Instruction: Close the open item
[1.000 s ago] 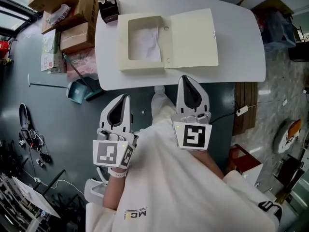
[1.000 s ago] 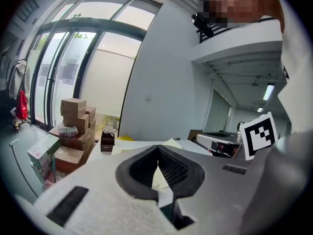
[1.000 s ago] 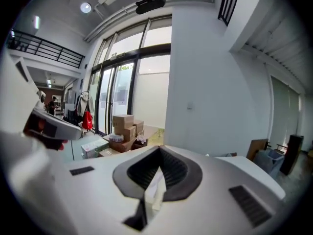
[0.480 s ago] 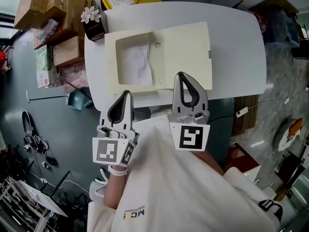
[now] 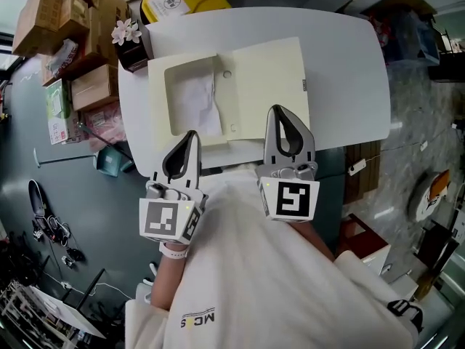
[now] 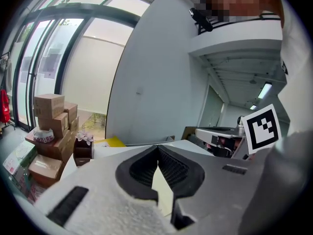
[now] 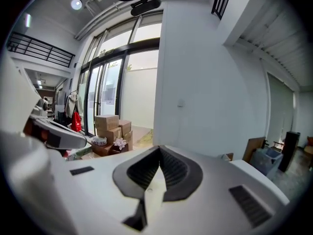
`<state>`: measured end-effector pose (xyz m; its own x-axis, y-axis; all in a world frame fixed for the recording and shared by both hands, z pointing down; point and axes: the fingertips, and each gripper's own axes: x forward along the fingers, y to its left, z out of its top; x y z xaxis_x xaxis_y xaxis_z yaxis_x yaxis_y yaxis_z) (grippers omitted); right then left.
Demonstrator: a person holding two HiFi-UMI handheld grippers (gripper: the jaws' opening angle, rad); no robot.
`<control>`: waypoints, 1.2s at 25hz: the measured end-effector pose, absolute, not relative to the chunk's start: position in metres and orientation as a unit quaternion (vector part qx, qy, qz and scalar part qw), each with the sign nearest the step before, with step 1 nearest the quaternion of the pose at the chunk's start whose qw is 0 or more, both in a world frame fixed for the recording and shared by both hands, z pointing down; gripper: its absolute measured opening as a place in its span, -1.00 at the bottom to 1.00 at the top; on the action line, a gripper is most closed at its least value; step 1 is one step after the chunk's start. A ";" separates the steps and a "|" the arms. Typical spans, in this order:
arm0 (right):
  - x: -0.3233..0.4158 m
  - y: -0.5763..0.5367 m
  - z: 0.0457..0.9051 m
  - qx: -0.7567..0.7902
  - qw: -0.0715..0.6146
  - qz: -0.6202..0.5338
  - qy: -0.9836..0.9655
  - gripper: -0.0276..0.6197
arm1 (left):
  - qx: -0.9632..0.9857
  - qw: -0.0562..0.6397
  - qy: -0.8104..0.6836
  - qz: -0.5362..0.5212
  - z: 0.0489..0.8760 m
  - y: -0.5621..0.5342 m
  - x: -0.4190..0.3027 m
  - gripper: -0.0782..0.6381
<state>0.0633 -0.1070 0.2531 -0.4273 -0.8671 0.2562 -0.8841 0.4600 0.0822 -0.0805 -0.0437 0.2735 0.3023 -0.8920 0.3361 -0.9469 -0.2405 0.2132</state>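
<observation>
Approach to the open box: a person with a hand-held gripper in each hand closed in on the white bench (image 5: 341, 64). Over the last second the bench and the cream box (image 5: 240, 122) on it slid down the frame toward the two tools. A second earlier the tips had stood short of the bench's near edge; now they overlapped it.

The left hand-held gripper (image 5: 190, 137) pointed at the near wall of the box's tray, at centre left. The right hand-held gripper (image 5: 277, 113) pointed at the near edge of the flat lid (image 5: 269, 78), at centre. Both had their jaws pressed together with nothing between them. Whether either tip touched the box could not be told from above.

The box sat in the upper middle of the frame, lying wide open. A sheet of white paper (image 5: 197, 100) showed in the tray, and the lid was folded out flat to the right of it.

Nothing on the bench appeared disturbed. The closing itself looked not yet begun, with only the reach made and the lid probably still to be swung leftward over the tray.
</observation>
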 end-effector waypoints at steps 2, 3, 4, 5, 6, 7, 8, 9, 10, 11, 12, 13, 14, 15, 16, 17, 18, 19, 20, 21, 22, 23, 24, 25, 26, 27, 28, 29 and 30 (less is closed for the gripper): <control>0.068 -0.106 0.255 0.524 0.124 0.049 -0.841 -0.87 | 0.788 0.185 -0.582 0.073 0.270 -0.046 -0.080 -0.71; 0.069 -0.106 0.256 0.526 0.121 0.057 -0.840 -0.87 | 0.790 0.182 -0.581 0.073 0.268 -0.048 -0.079 -0.71; 0.071 -0.107 0.257 0.529 0.120 0.062 -0.838 -0.87 | 0.792 0.180 -0.580 0.073 0.267 -0.049 -0.078 -0.71; 0.073 -0.107 0.259 0.531 0.119 0.065 -0.836 -0.87 | 0.793 0.178 -0.578 0.072 0.267 -0.050 -0.077 -0.71; 0.075 -0.106 0.260 0.534 0.118 0.067 -0.835 -0.87 | 0.794 0.178 -0.577 0.073 0.268 -0.051 -0.076 -0.71; 0.078 -0.105 0.261 0.536 0.118 0.069 -0.833 -0.87 | 0.795 0.178 -0.575 0.074 0.270 -0.051 -0.074 -0.71; 0.081 -0.105 0.263 0.537 0.119 0.071 -0.832 -0.87 | 0.796 0.180 -0.573 0.075 0.271 -0.050 -0.072 -0.71; 0.084 -0.104 0.264 0.538 0.119 0.073 -0.831 -0.87 | 0.797 0.181 -0.571 0.076 0.273 -0.050 -0.070 -0.71; 0.087 -0.105 0.265 0.539 0.121 0.074 -0.830 -0.87 | 0.798 0.183 -0.569 0.077 0.274 -0.051 -0.067 -0.71; 0.091 -0.106 0.267 0.539 0.123 0.074 -0.830 -0.86 | 0.799 0.184 -0.567 0.077 0.276 -0.051 -0.065 -0.71; 0.095 -0.108 0.269 0.541 0.127 0.076 -0.828 -0.86 | 0.801 0.186 -0.564 0.078 0.278 -0.052 -0.063 -0.71; 0.099 -0.109 0.272 0.543 0.131 0.078 -0.826 -0.86 | 0.802 0.187 -0.562 0.080 0.280 -0.054 -0.060 -0.71; 0.104 -0.111 0.276 0.546 0.136 0.081 -0.822 -0.86 | 0.803 0.187 -0.559 0.081 0.282 -0.055 -0.058 -0.71; 0.109 -0.112 0.280 0.550 0.141 0.084 -0.819 -0.86 | 0.804 0.188 -0.557 0.083 0.284 -0.057 -0.055 -0.71; 0.115 -0.113 0.285 0.555 0.148 0.088 -0.814 -0.85 | 0.806 0.189 -0.555 0.083 0.286 -0.059 -0.053 -0.71; 0.123 -0.115 0.290 0.560 0.155 0.093 -0.808 -0.82 | 0.807 0.189 -0.553 0.083 0.287 -0.060 -0.050 -0.71; 0.130 -0.117 0.295 0.565 0.163 0.097 -0.803 -0.75 | 0.809 0.190 -0.550 0.083 0.288 -0.062 -0.048 -0.71; 0.138 -0.120 0.299 0.567 0.170 0.101 -0.800 -0.72 | 0.810 0.192 -0.547 0.084 0.290 -0.064 -0.045 -0.71; 0.144 -0.123 0.303 0.567 0.176 0.103 -0.798 -0.72 | 0.812 0.194 -0.544 0.085 0.292 -0.066 -0.043 -0.71; 0.149 -0.126 0.307 0.567 0.183 0.104 -0.797 -0.70 | 0.814 0.197 -0.540 0.088 0.295 -0.067 -0.040 -0.71; 0.154 -0.129 0.310 0.566 0.190 0.104 -0.796 -0.70 | 0.815 0.200 -0.536 0.092 0.298 -0.069 -0.037 -0.71; 0.159 -0.133 0.313 0.565 0.196 0.105 -0.795 -0.70 | 0.817 0.202 -0.532 0.095 0.301 -0.070 -0.034 -0.71; 0.163 -0.136 0.316 0.562 0.202 0.107 -0.795 -0.70 | 0.818 0.203 -0.529 0.097 0.304 -0.072 -0.031 -0.71; 0.167 -0.140 0.319 0.558 0.207 0.110 -0.796 -0.70 | 0.819 0.204 -0.527 0.099 0.306 -0.074 -0.029 -0.71; 0.171 -0.143 0.323 0.554 0.213 0.114 -0.797 -0.69 | 0.820 0.206 -0.525 0.100 0.308 -0.076 -0.026 -0.71; 0.173 -0.146 0.327 0.549 0.219 0.120 -0.797 -0.67 | 0.820 0.208 -0.524 0.100 0.311 -0.078 -0.025 -0.71; 0.175 -0.147 0.333 0.545 0.226 0.127 -0.797 -0.67 | 0.819 0.210 -0.524 0.102 0.313 -0.079 -0.024 -0.71; 0.177 -0.148 0.339 0.541 0.233 0.133 -0.797 -0.67 | 0.819 0.212 -0.523 0.105 0.317 -0.080 -0.024 -0.71; 0.178 -0.147 0.346 0.537 0.240 0.138 -0.796 -0.68 | 0.818 0.213 -0.523 0.110 0.321 -0.080 -0.025 -0.71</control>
